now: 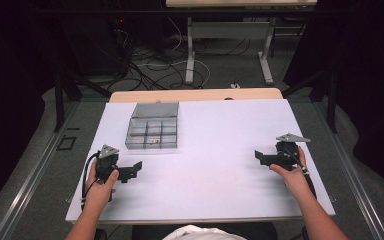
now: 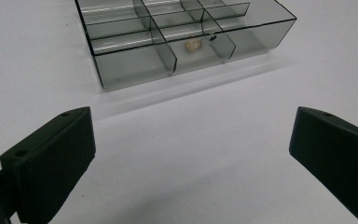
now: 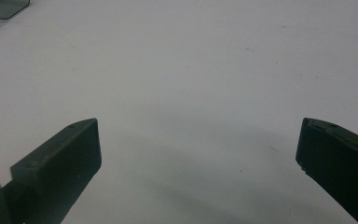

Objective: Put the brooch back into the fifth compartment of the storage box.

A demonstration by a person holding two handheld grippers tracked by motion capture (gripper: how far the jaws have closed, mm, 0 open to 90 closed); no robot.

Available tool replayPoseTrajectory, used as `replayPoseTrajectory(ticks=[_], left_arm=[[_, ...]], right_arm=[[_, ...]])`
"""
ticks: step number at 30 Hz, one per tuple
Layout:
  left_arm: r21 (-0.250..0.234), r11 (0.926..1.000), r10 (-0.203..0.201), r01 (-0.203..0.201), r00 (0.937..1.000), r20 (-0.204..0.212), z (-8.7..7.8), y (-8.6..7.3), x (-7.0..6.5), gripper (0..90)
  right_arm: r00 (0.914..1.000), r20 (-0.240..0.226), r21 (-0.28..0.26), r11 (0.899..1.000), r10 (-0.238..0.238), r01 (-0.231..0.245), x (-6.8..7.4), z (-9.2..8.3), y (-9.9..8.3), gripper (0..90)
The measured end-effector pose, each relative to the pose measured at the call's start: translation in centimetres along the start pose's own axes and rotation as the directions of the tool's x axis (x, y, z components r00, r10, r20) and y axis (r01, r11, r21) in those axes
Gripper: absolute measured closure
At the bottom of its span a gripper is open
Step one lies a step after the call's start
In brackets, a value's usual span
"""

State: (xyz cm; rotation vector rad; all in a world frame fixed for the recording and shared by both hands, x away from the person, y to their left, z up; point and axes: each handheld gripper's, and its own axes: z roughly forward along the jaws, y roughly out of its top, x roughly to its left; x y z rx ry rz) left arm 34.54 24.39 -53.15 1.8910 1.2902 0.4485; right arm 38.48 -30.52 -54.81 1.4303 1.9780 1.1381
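On the white table: a clear compartment box (image 1: 153, 131) sat left of centre, toward the far edge.
Box contents: a small pale piece (image 2: 193, 45) lay in a near-row compartment, a tiny dark bit beside it.
Left gripper (image 1: 130, 171): jaws spread wide, holding nothing, near the box and aimed at it.
Right gripper (image 1: 261, 157): jaws wide apart, empty, well apart from the box over bare table (image 3: 205, 70).
Step in hand: likely the start, before any reach.
Next move: the left gripper would need to advance and descend into that narrow compartment.

Bright overhead light on the white worktop (image 1: 220, 150), dark room at the far edges, soft shadows under the blurred near black jaws, faint glare along the clear organiser box (image 2: 177, 42), high view slightly soft.
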Motion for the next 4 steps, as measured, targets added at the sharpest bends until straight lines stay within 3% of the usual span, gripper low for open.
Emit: replayPoseTrajectory(ticks=[4], left_arm=[[0.001, 1.0, 0.001, -0.001, 1.0, -0.002, 0.02, -0.01, 0.02, 0.5]], right_arm=[[1.0, 0.001, 0.001, 1.0, -0.005, 0.005, 0.11, -0.03, -0.01, 0.0]])
